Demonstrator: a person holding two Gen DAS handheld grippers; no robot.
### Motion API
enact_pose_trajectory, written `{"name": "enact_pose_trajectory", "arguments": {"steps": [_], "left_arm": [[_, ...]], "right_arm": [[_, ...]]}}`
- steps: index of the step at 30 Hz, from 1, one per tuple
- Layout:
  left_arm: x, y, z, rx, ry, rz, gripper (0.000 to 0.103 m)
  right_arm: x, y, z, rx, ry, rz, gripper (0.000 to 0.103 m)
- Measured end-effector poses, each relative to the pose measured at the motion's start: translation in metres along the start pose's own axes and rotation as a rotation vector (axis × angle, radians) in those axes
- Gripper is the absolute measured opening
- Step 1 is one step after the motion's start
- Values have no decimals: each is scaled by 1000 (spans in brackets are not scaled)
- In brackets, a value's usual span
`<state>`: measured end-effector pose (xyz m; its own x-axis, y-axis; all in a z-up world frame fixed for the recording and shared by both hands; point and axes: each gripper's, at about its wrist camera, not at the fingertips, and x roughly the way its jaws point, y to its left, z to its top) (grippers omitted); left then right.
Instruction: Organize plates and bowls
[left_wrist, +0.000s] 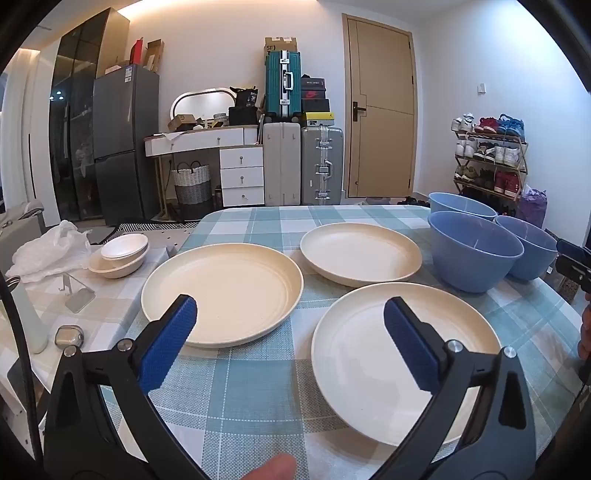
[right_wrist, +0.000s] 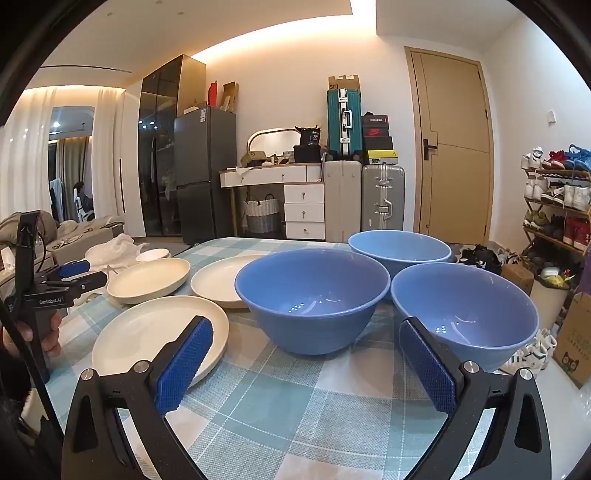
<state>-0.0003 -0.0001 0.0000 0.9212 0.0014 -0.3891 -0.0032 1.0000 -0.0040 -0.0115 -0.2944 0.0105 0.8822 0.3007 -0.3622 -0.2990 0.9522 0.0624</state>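
Note:
Three cream plates lie on the checked tablecloth: a left plate (left_wrist: 221, 291), a far plate (left_wrist: 360, 253) and a near plate (left_wrist: 402, 354). Three blue bowls stand at the right: a near-left bowl (right_wrist: 312, 299), a near-right bowl (right_wrist: 465, 314) and a far bowl (right_wrist: 399, 249). My left gripper (left_wrist: 290, 314) hovers open over the cloth between the left and near plates, holding nothing. My right gripper (right_wrist: 306, 334) is open and empty, just short of the two near bowls. The left gripper (right_wrist: 79, 275) also shows at the left of the right wrist view, held by a hand.
Small white bowls (left_wrist: 120, 254) are stacked on a lower side table at the left, beside a white plastic bag (left_wrist: 48, 247) and a small metal stand (left_wrist: 75, 293). The table's right edge runs close past the bowls. Suitcases, a fridge and a shoe rack stand behind.

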Motion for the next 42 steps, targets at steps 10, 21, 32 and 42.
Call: {"name": "enact_pose_trajectory", "arguments": {"steps": [10, 21, 32, 42], "left_arm": [[1, -1, 0, 7, 7, -5, 101], [1, -3, 1, 6, 9, -6, 101], [1, -3, 1, 7, 8, -9, 101], [2, -5, 0, 5, 7, -12, 101]], "right_arm": [[1, -2, 0, 20, 22, 10, 103], [1, -3, 1, 21, 25, 8, 103], [3, 1, 4, 17, 23, 8, 103], [4, 2, 4, 15, 25, 8, 103]]}}
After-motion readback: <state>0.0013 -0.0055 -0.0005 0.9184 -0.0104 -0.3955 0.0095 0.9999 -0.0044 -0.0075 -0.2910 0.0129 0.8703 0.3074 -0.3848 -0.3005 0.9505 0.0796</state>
